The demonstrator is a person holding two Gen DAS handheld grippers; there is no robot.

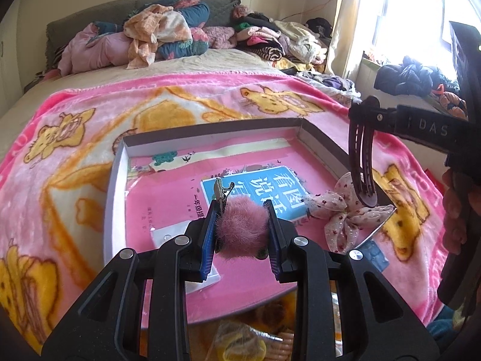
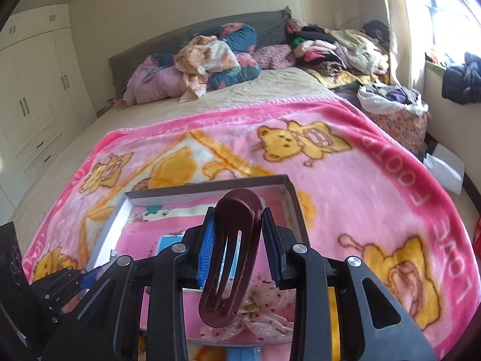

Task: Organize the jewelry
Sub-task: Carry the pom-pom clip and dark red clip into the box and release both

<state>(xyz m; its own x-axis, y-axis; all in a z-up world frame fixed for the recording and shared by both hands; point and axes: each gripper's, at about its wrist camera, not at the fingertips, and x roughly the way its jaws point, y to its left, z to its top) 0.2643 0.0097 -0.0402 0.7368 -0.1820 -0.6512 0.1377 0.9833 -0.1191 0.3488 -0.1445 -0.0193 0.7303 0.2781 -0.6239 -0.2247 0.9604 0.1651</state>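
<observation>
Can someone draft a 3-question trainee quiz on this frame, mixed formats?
1. True or false: the left gripper is empty.
2. Multiple choice: what does the right gripper hold? A) a metal ring B) a dark maroon hair clip C) a necklace
3. Short answer: which accessory already lies at the right edge of the shallow box, under the maroon clip?

Key
1. False. Its pads press on a pink pompom hair clip.
2. B.
3. The floral fabric bow.
</observation>
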